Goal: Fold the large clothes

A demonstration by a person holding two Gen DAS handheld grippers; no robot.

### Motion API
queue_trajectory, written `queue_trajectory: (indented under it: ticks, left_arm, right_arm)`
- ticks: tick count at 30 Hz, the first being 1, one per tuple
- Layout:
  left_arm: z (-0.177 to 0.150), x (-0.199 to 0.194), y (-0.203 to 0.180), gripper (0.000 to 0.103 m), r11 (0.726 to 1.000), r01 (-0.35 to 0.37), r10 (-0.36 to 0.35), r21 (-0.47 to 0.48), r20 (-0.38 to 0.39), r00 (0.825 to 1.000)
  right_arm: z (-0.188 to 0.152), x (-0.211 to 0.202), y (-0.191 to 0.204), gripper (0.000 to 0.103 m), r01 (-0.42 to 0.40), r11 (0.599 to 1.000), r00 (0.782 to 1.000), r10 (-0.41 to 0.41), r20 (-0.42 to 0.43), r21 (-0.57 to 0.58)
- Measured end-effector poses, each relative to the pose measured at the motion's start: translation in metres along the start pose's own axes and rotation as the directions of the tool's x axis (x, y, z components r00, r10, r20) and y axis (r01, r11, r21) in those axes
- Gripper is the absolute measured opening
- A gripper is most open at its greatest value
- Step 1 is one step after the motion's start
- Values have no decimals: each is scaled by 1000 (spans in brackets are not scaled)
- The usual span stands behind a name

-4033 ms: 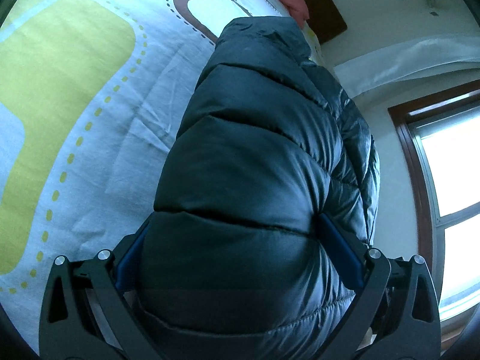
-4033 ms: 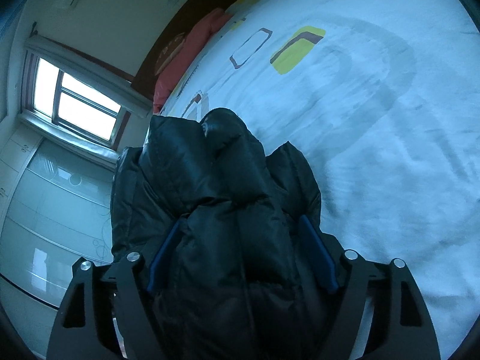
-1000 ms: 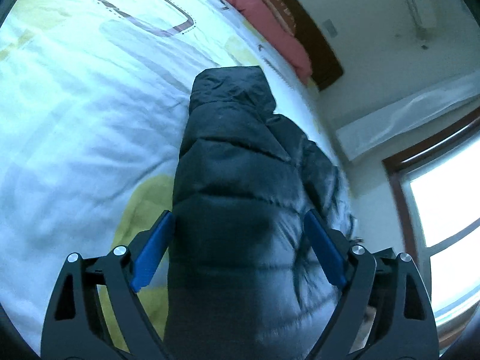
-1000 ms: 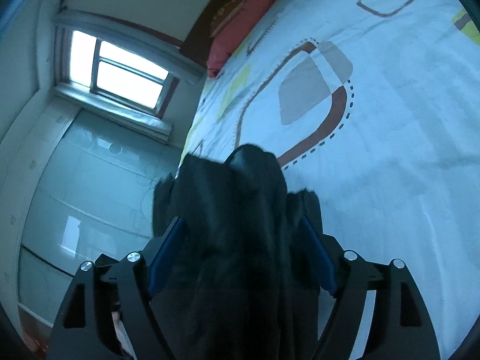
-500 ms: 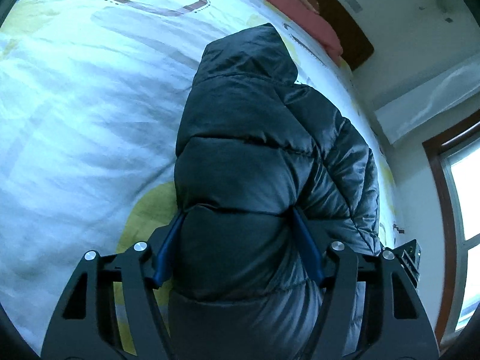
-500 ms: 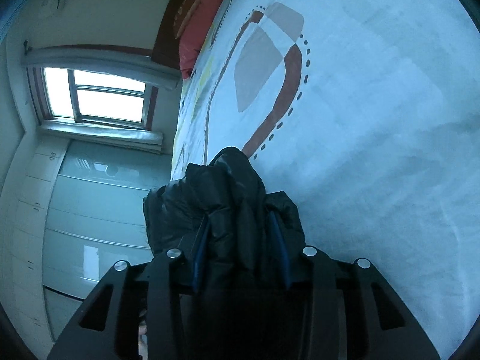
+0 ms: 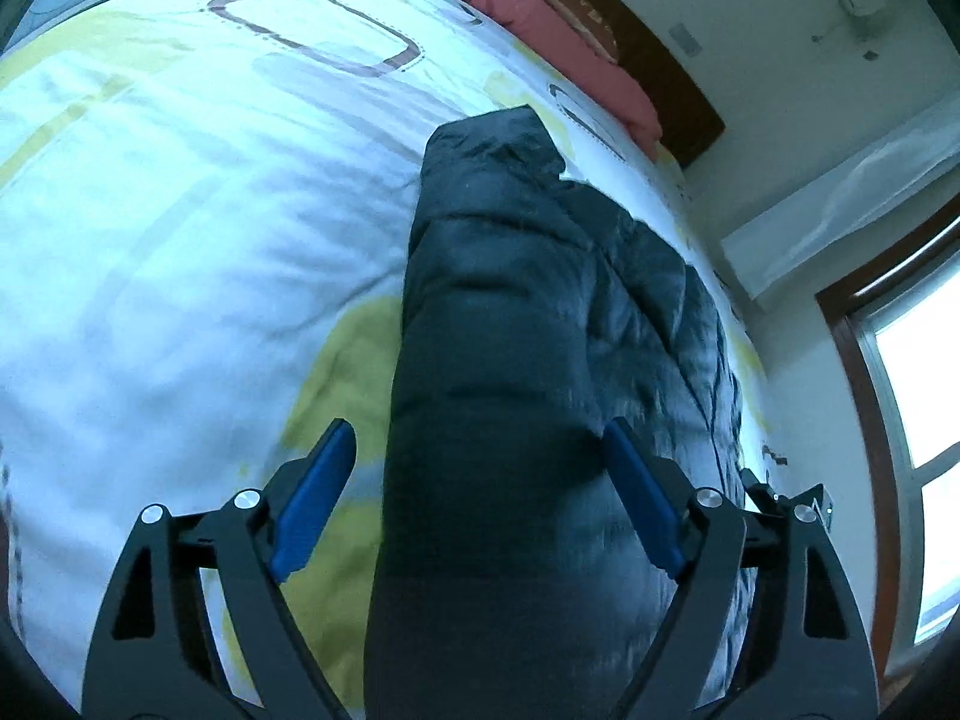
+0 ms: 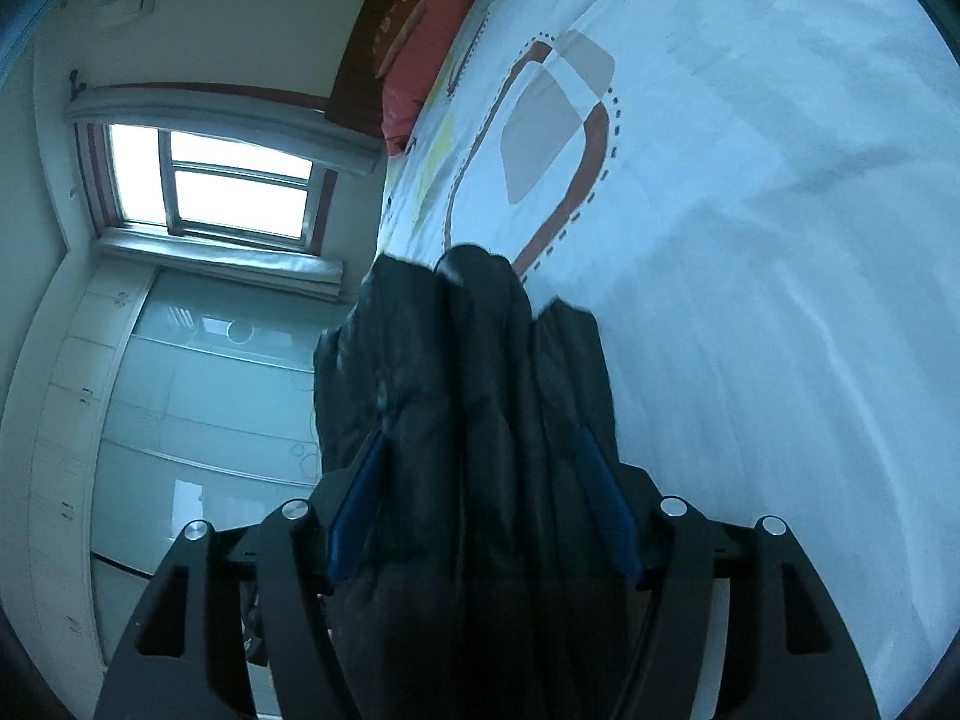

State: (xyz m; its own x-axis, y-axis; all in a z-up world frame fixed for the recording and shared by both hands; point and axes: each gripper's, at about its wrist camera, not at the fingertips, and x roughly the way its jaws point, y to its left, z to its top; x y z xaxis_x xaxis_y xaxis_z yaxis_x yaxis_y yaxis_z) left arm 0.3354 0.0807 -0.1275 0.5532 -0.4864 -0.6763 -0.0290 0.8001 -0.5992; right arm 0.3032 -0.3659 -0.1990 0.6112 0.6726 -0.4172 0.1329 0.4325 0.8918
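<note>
A: Noting the left claw [image 7: 480, 468]. Its jaws are opening; the dark puffer jacket [image 7: 516, 360] is sitting between the blue pads [image 7: 315, 498]. The left-hand pad is standing clear of the fabric with bed sheet [image 7: 180, 240] showing in the gap; the right-hand pad is just touching or nearly so. I am not counting that as a pinch.

B: Right claw [image 8: 480, 498] is opening too. A thick bunch of the jacket [image 8: 468, 372] is filling the space between its pads, and both pads are lying against the folds, so fabric is being held loosely at best.

A: Where is the garment lying?

B: Running straight ahead of both claws, bundled lengthwise on the bed. Beyond the left claw's tips the hood end is pointing toward the red pillow [image 7: 552, 42]. To the left of the right claw, the window [image 8: 222, 186] and wardrobe; to its right, bare sheet.

A: Step in hand, as a judgement: re-gripping the bundled jacket between folds, both claws working the near end.

B: Agreed. Next move is probably calling for a firmer bite on the near edge with both claws, then carrying it forward over the far part. Risk: the puffy fill springing back and slipping out.
</note>
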Motion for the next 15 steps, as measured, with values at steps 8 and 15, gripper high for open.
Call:
queue_trajectory:
  ticks: [8, 15]
  left_arm:
    - [-48, -30, -3, 84, 1000, -14, 13, 14, 26, 1000]
    - [-93, -47, 2, 84, 1000, -14, 14, 5, 23, 1000]
  right_arm:
    - [-48, -28, 16, 65, 32, 996, 999, -32, -4, -77]
    - [-90, -47, 13, 69, 59, 992, 998, -60, -5, -113]
